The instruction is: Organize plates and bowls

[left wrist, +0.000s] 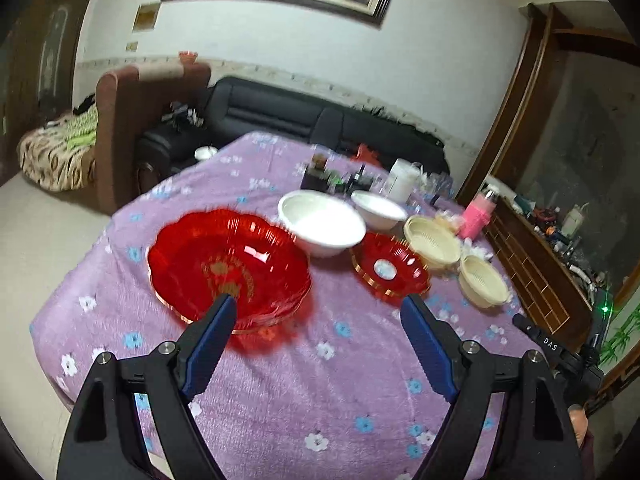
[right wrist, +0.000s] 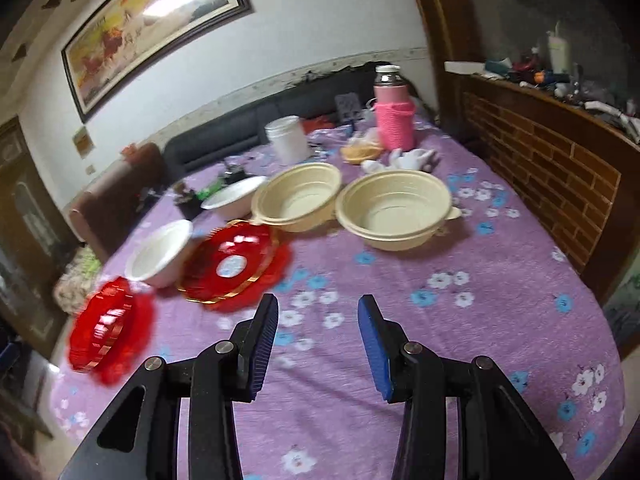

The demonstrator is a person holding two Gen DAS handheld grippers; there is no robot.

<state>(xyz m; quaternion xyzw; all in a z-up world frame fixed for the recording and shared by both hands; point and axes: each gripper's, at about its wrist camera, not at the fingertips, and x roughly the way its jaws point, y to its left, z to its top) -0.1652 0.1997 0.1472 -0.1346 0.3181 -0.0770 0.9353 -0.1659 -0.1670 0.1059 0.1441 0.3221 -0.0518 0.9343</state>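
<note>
Spread right tool (right wrist: 318, 310) above floral tablecloth (right wrist: 460, 320)

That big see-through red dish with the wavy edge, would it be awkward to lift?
The large translucent red scalloped plastic dish probably weighs little, since it looks thin-walled. Its glossy surface may slip between the fingers. Its wide, shallow shape would likely tilt if pinched at one rim.

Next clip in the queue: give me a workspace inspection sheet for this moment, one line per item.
Surface: table under purple floral cloth.
Job's things: large red plate, small red plate, two white bowls, two cream bowls; all separate, unstacked.
Clutter: pink-sleeved bottle, white jar, small items at the far edge.
Grippers: left gripper and right gripper both open, empty, jaws above the cloth.
Cables: nothing seen.
Surroundings: dark sofa, framed painting, wooden cabinet.
</note>
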